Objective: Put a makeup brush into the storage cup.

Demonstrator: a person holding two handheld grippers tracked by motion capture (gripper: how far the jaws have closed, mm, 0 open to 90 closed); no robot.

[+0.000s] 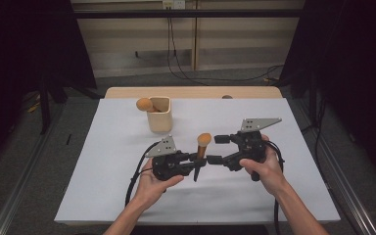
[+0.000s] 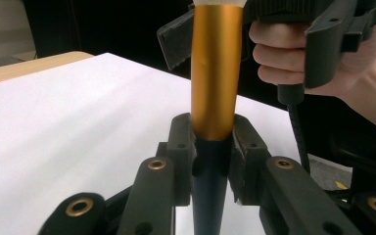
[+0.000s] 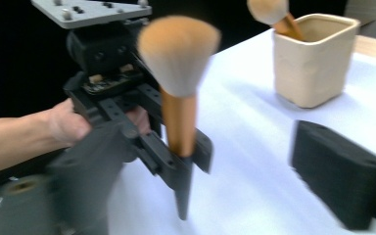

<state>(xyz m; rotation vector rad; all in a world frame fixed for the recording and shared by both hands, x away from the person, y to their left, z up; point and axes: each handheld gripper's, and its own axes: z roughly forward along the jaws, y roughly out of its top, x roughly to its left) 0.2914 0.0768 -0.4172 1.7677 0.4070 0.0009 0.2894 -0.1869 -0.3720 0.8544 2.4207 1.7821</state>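
Step in hand: passing 1 makeup brush (image 1: 203, 144) between 2 grippers, by the look of it a handover over the white sheet (image 1: 117, 166).
Left gripper (image 1: 199, 157): clamping the brush upright, jaws shut on the handle right where the gold ferrule (image 2: 215, 73) is meeting the dark tapered end (image 2: 209, 191).
Right gripper (image 1: 217, 149): standing open, jaws spread wide on either side of the brush, pads not pressing on it; in its own view 1 jaw blurring at the right edge.
Held brush: hanging above the sheet in front of the person, bristles up, pointed end down and not touching the sheet, well apart from the cup.
Cup (image 1: 159, 115): sitting at the far side of the sheet, cream, squarish, holding the second brush (image 1: 145, 104) with its head leaning out over the left rim.
Next move, judging: carrying the held brush across to the cup and lowering it handle first beside the other one; calling for a steady upright hold, clearing the rim, and avoiding a knock on the leaning brush.
Risk, judging: tipping the cup if the handle catches its wall.
Count, brushes: 2.
Count, cups: 1.
Count, grippers: 2.
Count, hands: 2.
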